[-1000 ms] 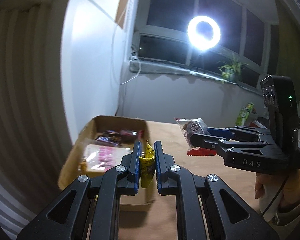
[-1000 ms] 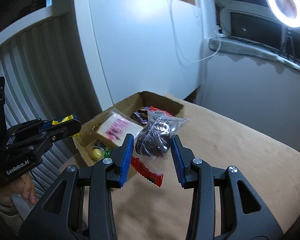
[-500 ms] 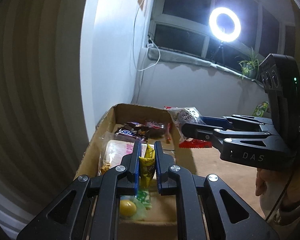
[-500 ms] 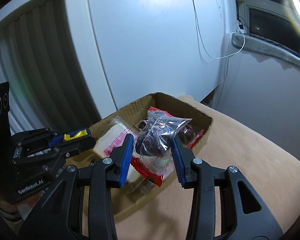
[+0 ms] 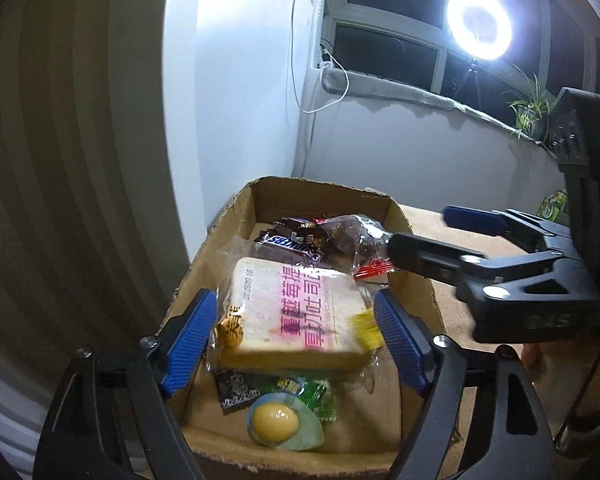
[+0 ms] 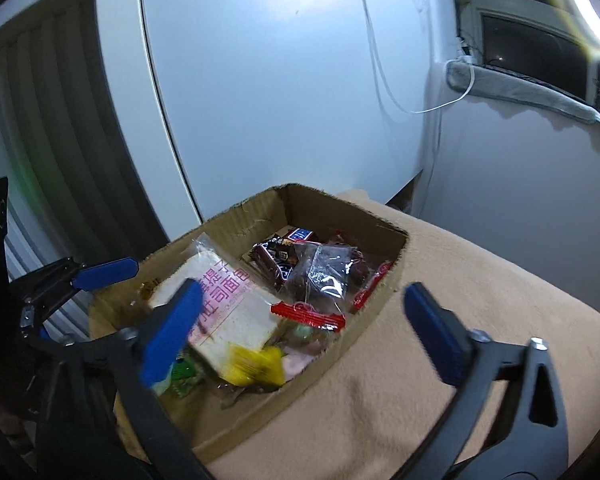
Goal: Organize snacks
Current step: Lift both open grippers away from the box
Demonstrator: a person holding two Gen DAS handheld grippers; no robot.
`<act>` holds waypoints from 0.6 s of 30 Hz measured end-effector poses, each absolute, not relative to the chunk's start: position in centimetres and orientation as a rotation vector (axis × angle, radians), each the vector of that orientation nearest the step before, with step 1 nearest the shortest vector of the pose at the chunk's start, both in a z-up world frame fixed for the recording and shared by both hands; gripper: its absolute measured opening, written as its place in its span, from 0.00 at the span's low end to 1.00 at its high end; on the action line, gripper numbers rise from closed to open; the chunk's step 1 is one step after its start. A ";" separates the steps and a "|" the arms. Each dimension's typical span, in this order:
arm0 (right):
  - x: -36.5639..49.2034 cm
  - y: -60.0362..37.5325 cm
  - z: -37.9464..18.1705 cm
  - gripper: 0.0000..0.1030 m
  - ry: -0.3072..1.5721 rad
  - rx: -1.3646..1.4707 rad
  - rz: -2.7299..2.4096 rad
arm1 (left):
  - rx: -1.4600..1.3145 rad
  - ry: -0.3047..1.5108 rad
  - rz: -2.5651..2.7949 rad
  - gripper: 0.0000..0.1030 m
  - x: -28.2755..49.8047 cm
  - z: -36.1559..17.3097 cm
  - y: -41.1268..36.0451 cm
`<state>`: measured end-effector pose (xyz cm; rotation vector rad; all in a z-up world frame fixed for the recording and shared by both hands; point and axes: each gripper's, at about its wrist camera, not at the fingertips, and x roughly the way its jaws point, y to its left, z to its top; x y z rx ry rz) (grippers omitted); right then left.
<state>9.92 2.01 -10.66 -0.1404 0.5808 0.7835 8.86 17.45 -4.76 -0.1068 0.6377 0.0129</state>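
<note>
From our left wrist view, the left gripper (image 5: pixel 296 328) hangs over the near half of the cardboard box (image 5: pixel 396 204), its fingers (image 5: pixel 190 340) opening with nothing pinched. The yellow packet (image 5: pixel 366 328), clamped between them a second ago, lies blurred on the bread pack (image 5: pixel 296 312), whose long axis runs from 7 to 1 o'clock. A Snickers bar (image 5: pixel 290 244) lies crosswise toward the far wall. At 3 o'clock we see the right gripper (image 5: pixel 428 236), one finger over the box's right rim.

From our right wrist view, the right gripper (image 6: pixel 300 324) has its fingers (image 6: pixel 432 332) opening wide and empty. The clear bag (image 6: pixel 320 280) it pinched earlier now lies inside the box (image 6: pixel 380 220), red seal toward us. Open tan counter (image 6: pixel 480 300) spreads from 2 to 5 o'clock.
</note>
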 end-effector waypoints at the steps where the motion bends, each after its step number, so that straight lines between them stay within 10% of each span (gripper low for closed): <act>1: 9.8 1.8 -10.4 1.00 0.575 -0.140 0.778 | -0.103 0.631 0.023 0.79 8.4 -4.5 17.5; 7: 7.4 0.5 -8.9 1.00 0.495 -0.122 0.711 | -0.117 0.625 0.054 0.99 7.1 -4.0 18.3; 18: 3.6 -3.3 -7.8 1.00 0.456 -0.106 0.601 | -0.086 0.607 0.139 1.00 5.9 -2.8 17.3</act>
